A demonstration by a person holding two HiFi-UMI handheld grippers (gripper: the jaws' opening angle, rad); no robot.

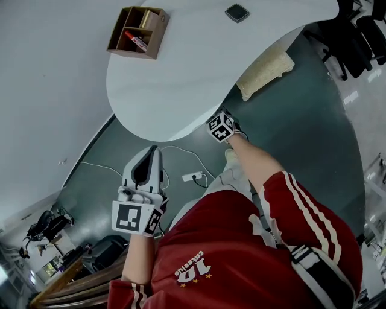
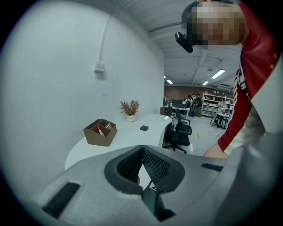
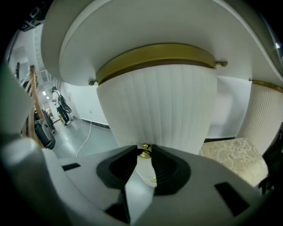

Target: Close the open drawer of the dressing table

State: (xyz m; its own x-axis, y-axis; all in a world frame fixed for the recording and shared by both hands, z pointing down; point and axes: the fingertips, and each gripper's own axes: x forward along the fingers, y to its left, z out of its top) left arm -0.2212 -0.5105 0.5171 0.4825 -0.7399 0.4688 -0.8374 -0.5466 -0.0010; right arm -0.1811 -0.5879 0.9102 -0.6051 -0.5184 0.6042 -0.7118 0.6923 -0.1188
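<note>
The white dressing table top [image 1: 181,78] fills the upper head view. Its curved, ribbed white drawer front [image 3: 159,106] with a gold band stands right before my right gripper [image 3: 143,152], below the table top. The jaws are closed around the drawer's small gold knob [image 3: 144,152]. In the head view only that gripper's marker cube [image 1: 221,127] shows at the table's edge; its jaws are hidden under the top. My left gripper [image 1: 152,152] hangs near the person's body over the floor, shut and holding nothing, its tips [image 2: 142,149] meeting.
A brown wooden organizer [image 1: 137,30] and a small dark object [image 1: 237,12] rest on the table top. A beige cushioned stool [image 1: 265,72] stands under the table to the right. White cables and a power strip [image 1: 193,177] lie on the floor. Office chairs [image 1: 356,30] stand far right.
</note>
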